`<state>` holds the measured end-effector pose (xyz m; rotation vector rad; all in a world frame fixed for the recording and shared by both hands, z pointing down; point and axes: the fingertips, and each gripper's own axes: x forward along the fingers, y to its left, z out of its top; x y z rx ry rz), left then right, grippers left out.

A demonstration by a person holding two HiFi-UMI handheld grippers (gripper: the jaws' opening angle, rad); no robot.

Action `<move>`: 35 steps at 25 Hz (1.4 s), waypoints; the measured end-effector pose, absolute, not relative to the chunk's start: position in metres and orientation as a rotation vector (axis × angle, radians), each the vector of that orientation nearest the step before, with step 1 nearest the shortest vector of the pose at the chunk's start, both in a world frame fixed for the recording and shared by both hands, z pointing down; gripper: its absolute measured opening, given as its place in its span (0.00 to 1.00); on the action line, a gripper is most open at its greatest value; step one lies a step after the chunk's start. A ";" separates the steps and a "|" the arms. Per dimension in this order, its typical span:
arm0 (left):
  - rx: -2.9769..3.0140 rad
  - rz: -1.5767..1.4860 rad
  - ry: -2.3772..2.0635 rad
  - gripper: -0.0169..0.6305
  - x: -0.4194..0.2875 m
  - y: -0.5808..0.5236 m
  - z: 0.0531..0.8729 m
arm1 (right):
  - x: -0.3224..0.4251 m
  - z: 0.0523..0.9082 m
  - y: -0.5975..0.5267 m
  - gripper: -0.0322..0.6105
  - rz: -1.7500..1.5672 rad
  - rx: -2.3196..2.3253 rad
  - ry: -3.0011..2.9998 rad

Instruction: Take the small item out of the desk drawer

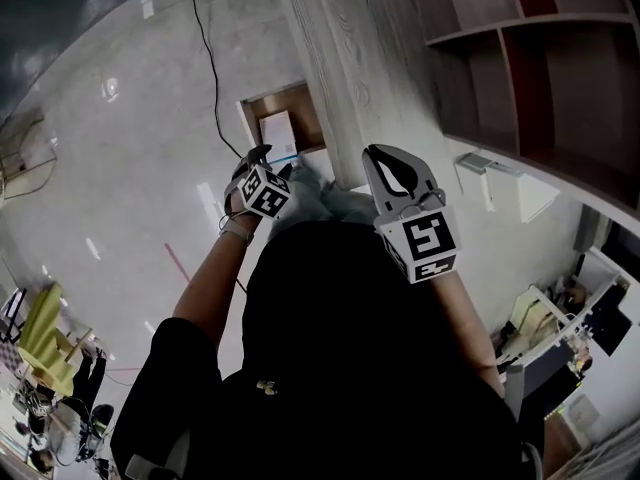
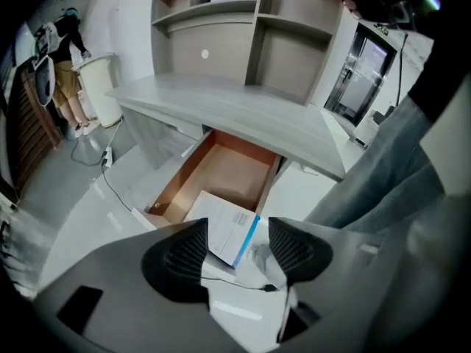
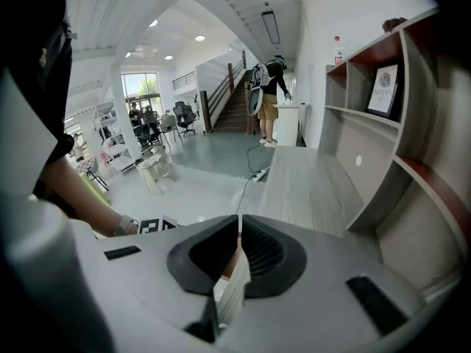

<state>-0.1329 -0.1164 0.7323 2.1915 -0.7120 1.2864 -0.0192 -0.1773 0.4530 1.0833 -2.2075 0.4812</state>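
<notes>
The desk drawer stands pulled out under the grey desk, its brown inside showing. A small white box with a blue edge lies at the drawer's front end, and it also shows as the white box in the head view. My left gripper hangs just above it, open, with the box seen in the gap and neither pad touching it. My left gripper sits at the drawer's near edge. My right gripper is shut, raised over the desk edge, and my right gripper holds nothing that I can make out.
A shelf unit rises at the back of the desk. A black cable runs across the pale floor to the drawer's left. The person's grey trouser leg fills the right of the left gripper view. A bystander and a white bin stand far left.
</notes>
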 end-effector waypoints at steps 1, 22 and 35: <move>2.191 1.308 -0.695 0.41 -0.133 -0.117 0.740 | -0.017 0.456 -0.177 0.05 0.488 1.092 -2.193; 2.257 1.721 -0.470 0.52 -0.113 -0.110 0.830 | 0.037 0.478 -0.159 0.05 0.584 1.223 -2.013; 2.199 1.691 -0.543 0.37 -0.113 -0.096 0.815 | 0.044 0.475 -0.145 0.05 0.559 1.179 -2.069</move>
